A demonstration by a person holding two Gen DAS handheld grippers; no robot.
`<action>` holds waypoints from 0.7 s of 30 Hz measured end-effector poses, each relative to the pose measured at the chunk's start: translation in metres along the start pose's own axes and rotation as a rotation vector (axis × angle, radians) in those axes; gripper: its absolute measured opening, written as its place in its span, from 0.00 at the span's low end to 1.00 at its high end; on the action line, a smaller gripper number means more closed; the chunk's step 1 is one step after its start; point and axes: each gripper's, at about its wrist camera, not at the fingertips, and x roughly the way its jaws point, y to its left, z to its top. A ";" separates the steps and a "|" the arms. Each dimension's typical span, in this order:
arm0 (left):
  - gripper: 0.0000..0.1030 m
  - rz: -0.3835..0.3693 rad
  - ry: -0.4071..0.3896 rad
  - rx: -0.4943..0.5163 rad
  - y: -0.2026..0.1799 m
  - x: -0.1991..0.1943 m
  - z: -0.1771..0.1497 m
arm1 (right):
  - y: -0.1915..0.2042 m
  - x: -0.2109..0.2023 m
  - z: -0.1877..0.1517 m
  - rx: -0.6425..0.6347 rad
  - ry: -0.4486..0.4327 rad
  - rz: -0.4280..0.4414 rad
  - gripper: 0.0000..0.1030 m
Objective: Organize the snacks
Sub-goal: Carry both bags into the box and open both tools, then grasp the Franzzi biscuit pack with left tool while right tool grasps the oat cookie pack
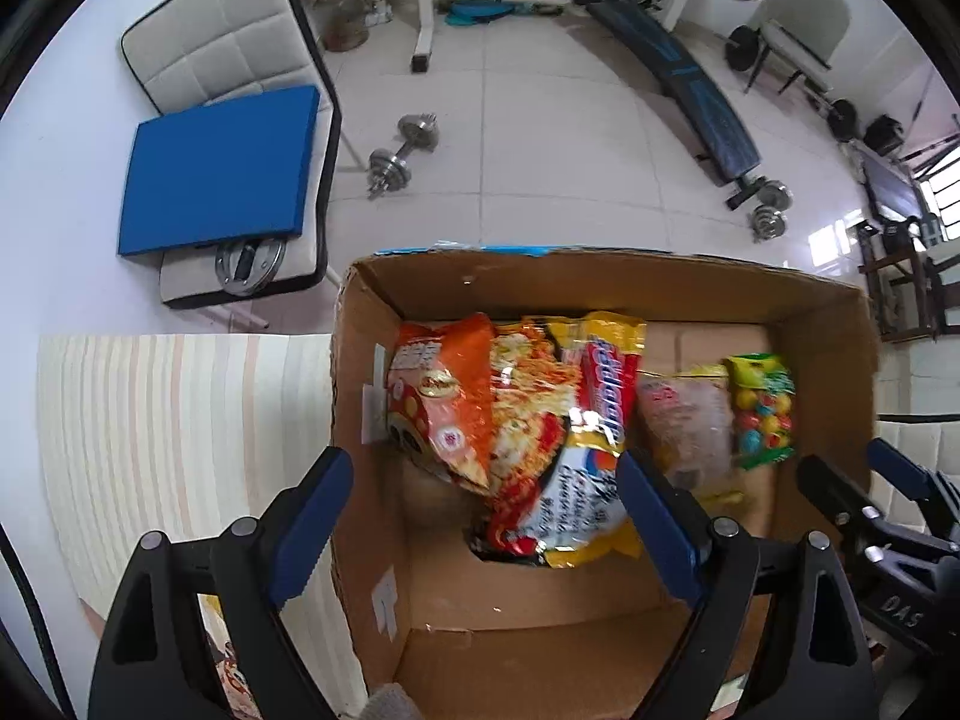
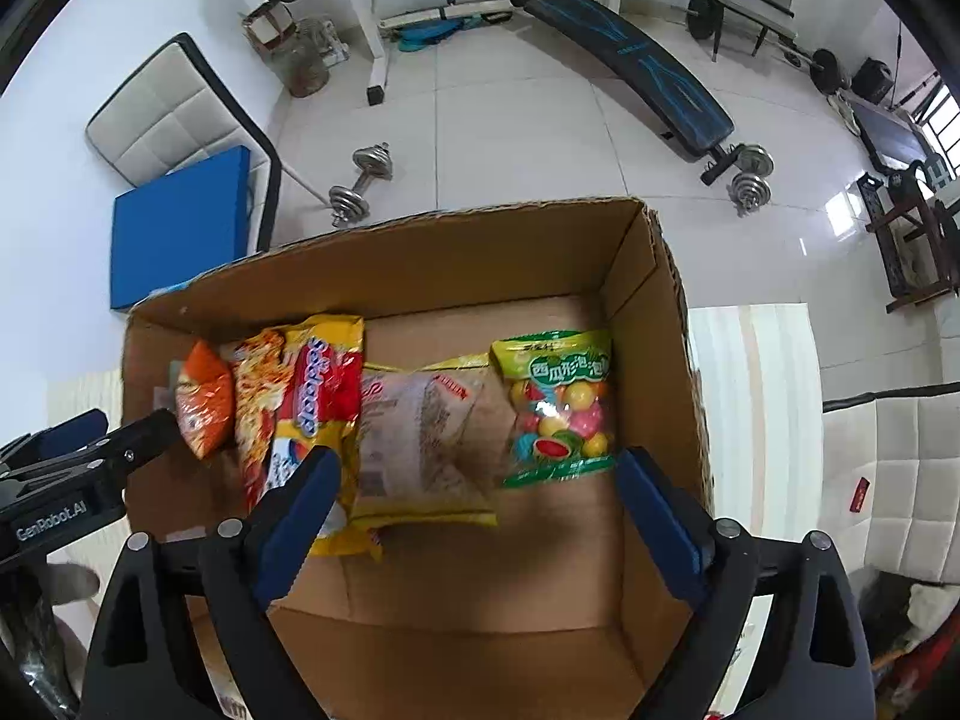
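Below both hand-held grippers sits the box (image 2: 654, 276), snack packs lined up inside. The noodle pack (image 1: 540, 420) lies under the left hand-held gripper (image 1: 480, 522), the candy bag (image 2: 558, 408) under the right hand-held gripper (image 2: 477, 516); both are released, empty.

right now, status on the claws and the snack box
Both claws open, left claw and right claw empty above cardboard box. Four packets plus gumball bag lying inside. Nothing in the way.

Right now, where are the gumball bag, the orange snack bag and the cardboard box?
gumball bag (image 2: 555, 414): right wrist view, its clear window.
orange snack bag (image 1: 441, 396): left wrist view, printed front.
cardboard box (image 2: 456, 267): right wrist view, far inner wall.
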 end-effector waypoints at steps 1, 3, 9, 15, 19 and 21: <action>0.87 -0.023 -0.028 0.010 -0.002 -0.009 -0.005 | 0.002 -0.003 -0.005 -0.006 -0.004 0.009 0.94; 0.87 -0.043 -0.087 0.027 -0.006 -0.026 -0.015 | 0.005 -0.011 -0.015 -0.018 -0.008 0.032 0.95; 0.87 -0.087 -0.203 0.062 -0.014 -0.075 -0.062 | 0.010 -0.043 -0.070 -0.035 -0.027 0.113 0.95; 0.87 -0.044 -0.228 0.075 -0.014 -0.094 -0.141 | -0.004 -0.043 -0.157 -0.054 0.056 0.132 0.95; 0.87 0.015 -0.196 0.058 -0.004 -0.082 -0.202 | -0.027 -0.020 -0.222 -0.008 0.165 0.151 0.95; 0.87 0.044 -0.146 0.041 0.004 -0.068 -0.231 | -0.035 -0.007 -0.251 0.016 0.216 0.160 0.95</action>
